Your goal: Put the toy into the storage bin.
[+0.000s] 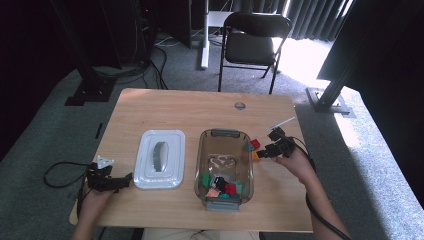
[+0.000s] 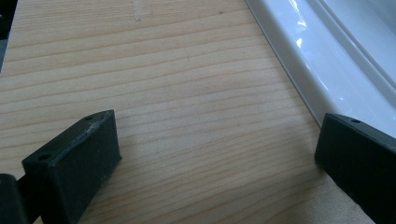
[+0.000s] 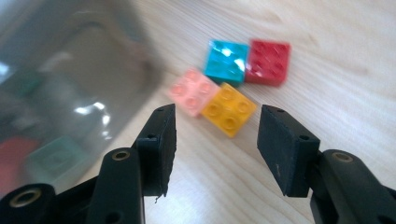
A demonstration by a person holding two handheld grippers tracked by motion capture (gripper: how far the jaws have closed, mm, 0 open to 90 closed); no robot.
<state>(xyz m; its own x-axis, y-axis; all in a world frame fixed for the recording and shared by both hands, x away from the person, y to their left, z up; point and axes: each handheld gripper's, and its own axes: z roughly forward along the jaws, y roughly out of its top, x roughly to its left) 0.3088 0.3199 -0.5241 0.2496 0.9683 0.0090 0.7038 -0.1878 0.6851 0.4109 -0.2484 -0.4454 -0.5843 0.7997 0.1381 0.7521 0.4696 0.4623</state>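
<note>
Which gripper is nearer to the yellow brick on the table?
The right gripper: its open jaws point at the yellow brick just ahead. The left gripper sits beyond the white lid, far off.

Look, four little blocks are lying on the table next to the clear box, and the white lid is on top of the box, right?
Not quite. The four blocks do lie on the table beside the clear box, but the white lid isn't on it. The high view shows the lid lying flat on the table to the box's left, and the box is open.
</note>
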